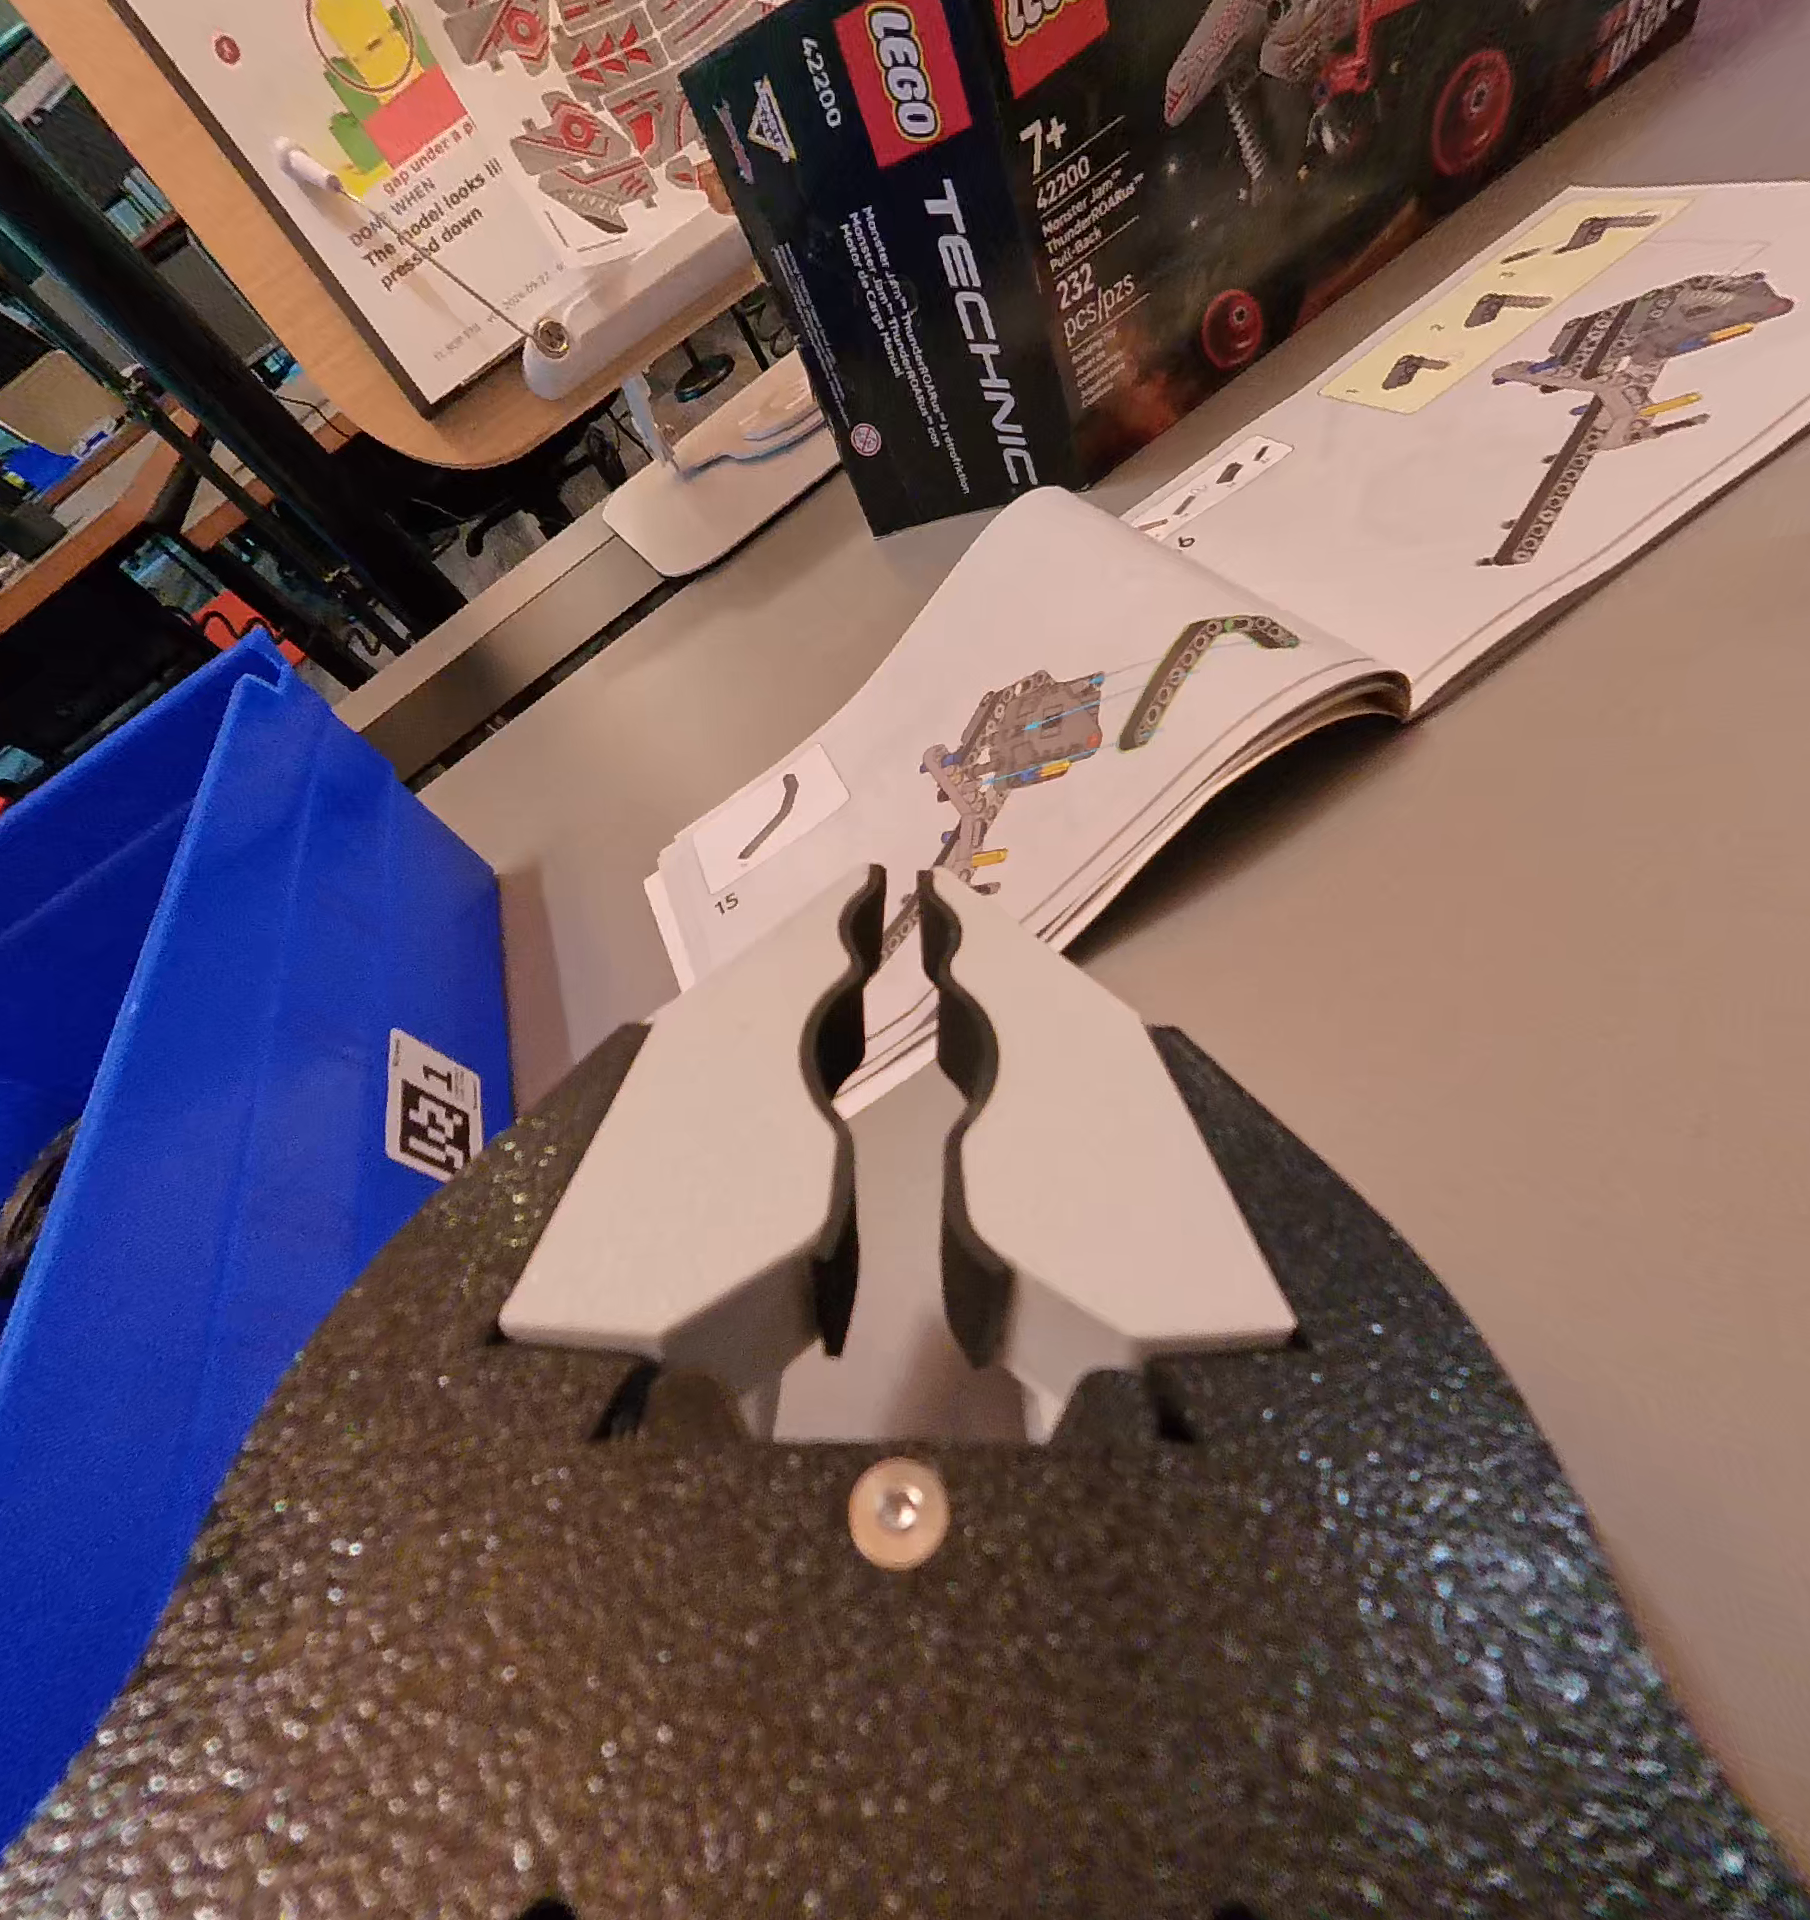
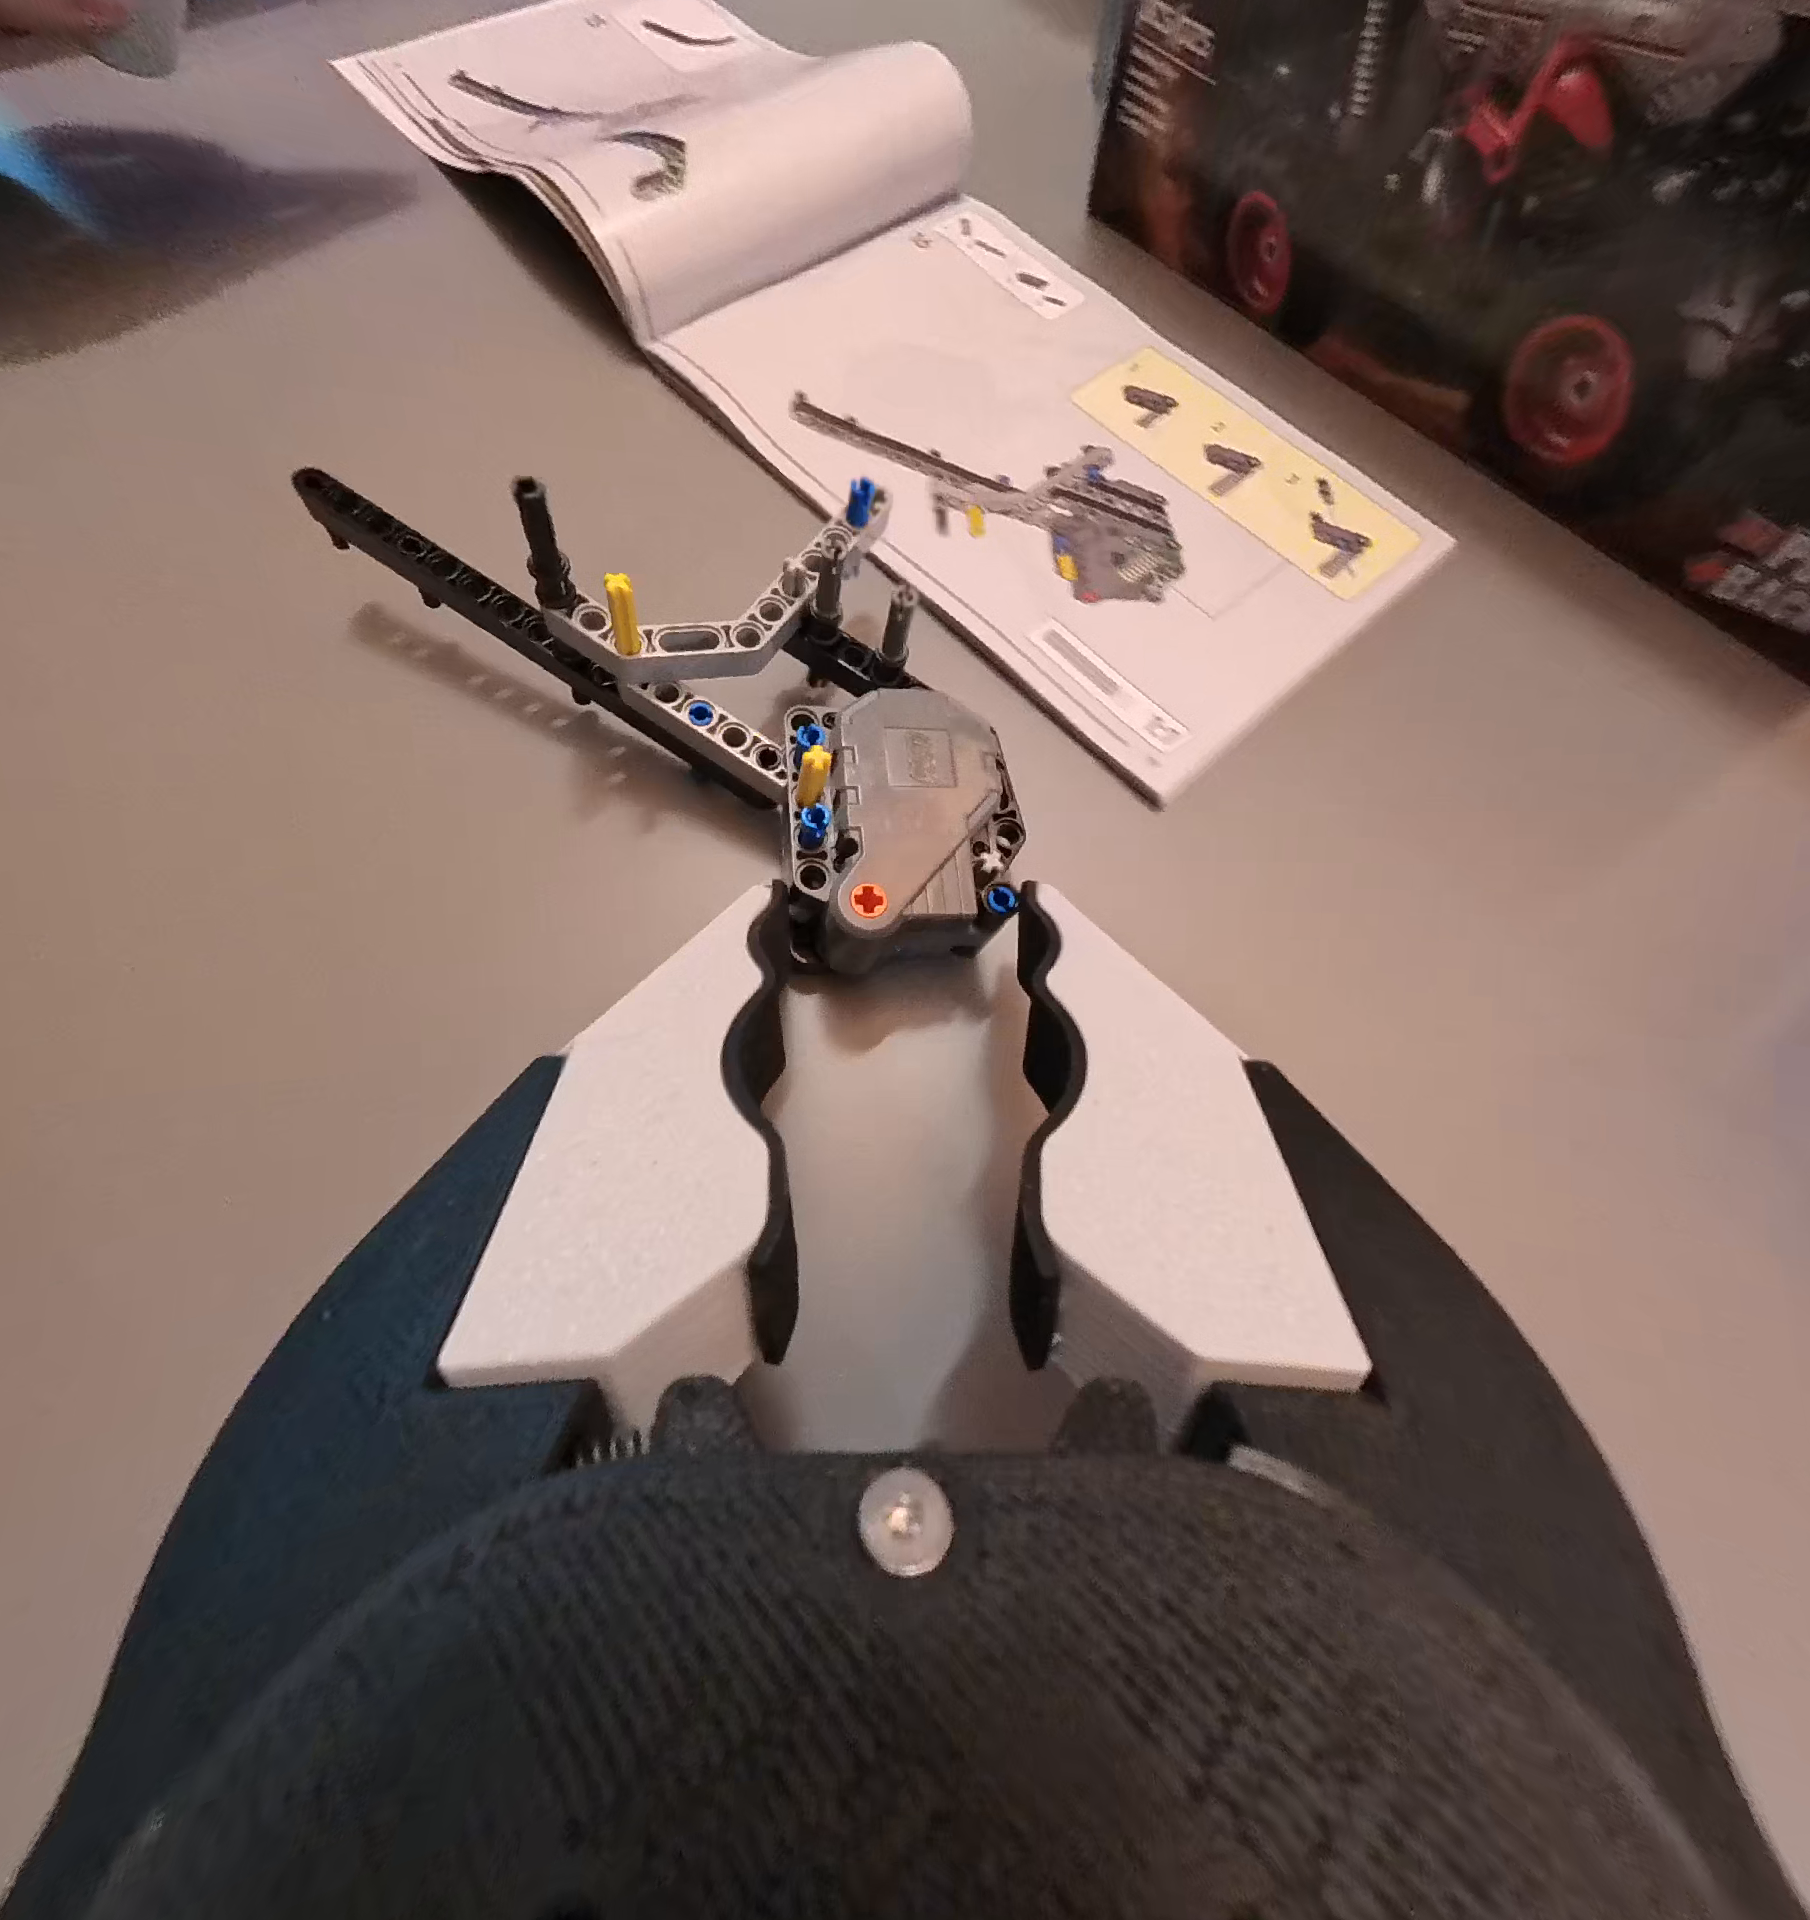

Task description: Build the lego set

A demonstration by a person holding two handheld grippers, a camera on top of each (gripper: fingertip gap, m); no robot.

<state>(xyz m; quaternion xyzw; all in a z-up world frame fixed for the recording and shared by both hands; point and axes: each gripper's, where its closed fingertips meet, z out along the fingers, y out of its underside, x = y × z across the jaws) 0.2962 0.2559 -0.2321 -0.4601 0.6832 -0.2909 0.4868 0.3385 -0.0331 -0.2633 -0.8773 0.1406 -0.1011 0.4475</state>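
My right claw point(image 2: 896, 914) sits centre frame in the right wrist view, jaws spread wide around the near end of the partly built lego model point(image 2: 776, 717); the black pads flank the grey motor block point(image 2: 911, 821), and I cannot tell for sure whether they press on it or just touch. The model lies on the grey counter point(image 2: 257, 935), with a long black beam point(image 2: 527, 613) running to the upper left, a light grey angled frame point(image 2: 714, 634) on top, and yellow and blue pins sticking up. The open instruction booklet point(image 2: 984, 364) is just beyond the model, upper centre, and the set box point(image 2: 1503, 260) stands at the upper right. A blurred dark shape at the upper left may be my other claw, too smeared to read. In the left wrist view my left claw point(image 1: 903, 894) is centre frame, jaws nearly together with a narrow gap, holding nothing. It is above the counter point(image 1: 1503, 1143), tips pointing at the near edge of the instruction booklet point(image 1: 1088, 727). A blue bin point(image 1: 205, 1039) with a white tag fills the left edge, and the set box point(image 1: 984, 260) stands upper centre behind the booklet.
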